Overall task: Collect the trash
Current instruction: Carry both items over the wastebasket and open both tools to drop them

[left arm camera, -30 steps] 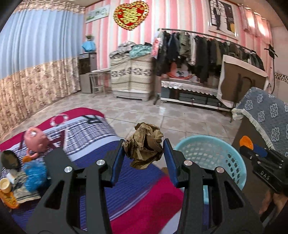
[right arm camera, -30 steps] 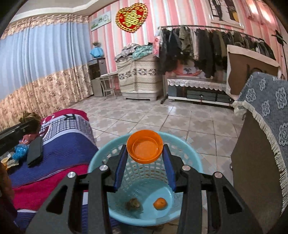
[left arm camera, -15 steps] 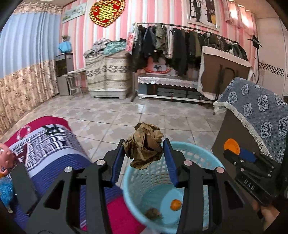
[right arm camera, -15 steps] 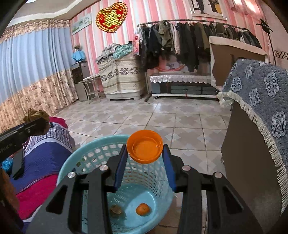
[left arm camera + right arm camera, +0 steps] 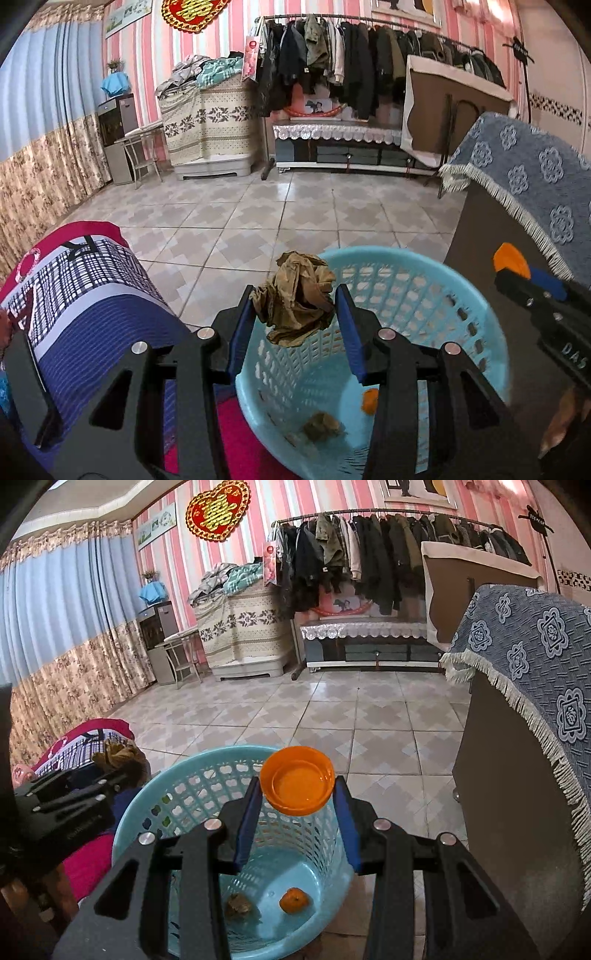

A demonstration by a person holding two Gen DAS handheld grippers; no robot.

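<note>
My left gripper (image 5: 295, 317) is shut on a crumpled brown paper wad (image 5: 295, 295) and holds it over the near left rim of a light blue plastic basket (image 5: 424, 280). My right gripper (image 5: 297, 805) is shut on an orange plastic lid (image 5: 297, 784) and holds it above the same basket (image 5: 147, 812). Inside the basket lie a small orange fruit (image 5: 293, 900) and a brown scrap (image 5: 238, 906). The right gripper shows in the left wrist view (image 5: 517, 273) at the far right, and the left gripper shows in the right wrist view (image 5: 110, 771) at the left.
A bed with a red, white and blue striped blanket (image 5: 85, 295) lies left of the basket. A brown cabinet with a blue fringed cloth (image 5: 524, 657) stands on the right. Tiled floor (image 5: 332, 709) stretches to a clothes rack (image 5: 369, 554) at the back wall.
My left gripper has swung right from over the bed to over the basket with the paper wad. My right gripper has shifted slightly right, still holding the lid above the basket.
</note>
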